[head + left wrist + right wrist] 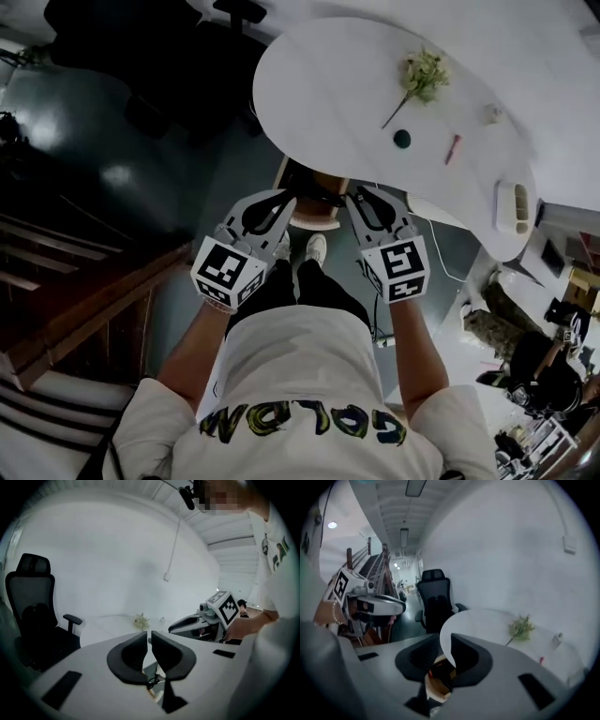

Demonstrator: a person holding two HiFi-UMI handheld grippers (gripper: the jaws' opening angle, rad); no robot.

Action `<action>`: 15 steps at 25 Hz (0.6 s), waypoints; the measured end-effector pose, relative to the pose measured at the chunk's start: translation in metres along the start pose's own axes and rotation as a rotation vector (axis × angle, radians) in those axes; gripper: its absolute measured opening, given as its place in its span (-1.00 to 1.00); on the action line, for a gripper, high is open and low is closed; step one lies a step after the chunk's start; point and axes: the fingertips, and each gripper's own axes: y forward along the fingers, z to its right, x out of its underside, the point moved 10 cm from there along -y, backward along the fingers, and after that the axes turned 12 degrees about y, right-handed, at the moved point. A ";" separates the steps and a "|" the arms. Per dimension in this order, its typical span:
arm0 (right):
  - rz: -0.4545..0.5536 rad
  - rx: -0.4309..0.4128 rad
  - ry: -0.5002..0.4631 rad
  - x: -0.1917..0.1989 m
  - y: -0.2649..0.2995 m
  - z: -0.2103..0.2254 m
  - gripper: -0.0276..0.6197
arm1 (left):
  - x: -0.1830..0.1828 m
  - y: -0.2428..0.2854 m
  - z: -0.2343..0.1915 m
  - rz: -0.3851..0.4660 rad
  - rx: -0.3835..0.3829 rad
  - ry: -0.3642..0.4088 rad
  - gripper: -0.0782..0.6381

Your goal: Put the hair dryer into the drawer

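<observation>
Hair dryer [315,187]: probably the dark shape in the drawer; neither gripper holds it. My left gripper [282,200], 11 o'clock: narrow, empty. My right gripper [358,198], 1 o'clock: narrow, empty. Wooden drawer [315,223] below, between them: seemingly open. I judge placing done, closing left. White surface [328,94]: 12 o'clock, beyond.

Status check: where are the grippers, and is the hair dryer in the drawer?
Left gripper, right gripper: jaws a slit apart, empty. Dark thing, likely the hair dryer, lies in the open wooden drawer below. White table edge overhangs its far side.
</observation>
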 end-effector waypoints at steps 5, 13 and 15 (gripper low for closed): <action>0.165 -0.012 -0.005 -0.040 -0.055 -0.023 -0.69 | -0.055 -0.023 0.022 0.124 -0.040 0.052 -0.72; 0.302 -0.043 -0.040 -0.078 -0.108 -0.056 -0.72 | -0.096 -0.049 0.047 0.203 -0.080 0.172 -0.73; 0.323 -0.050 -0.041 -0.084 -0.118 -0.063 -0.73 | -0.106 -0.058 0.050 0.223 -0.096 0.173 -0.73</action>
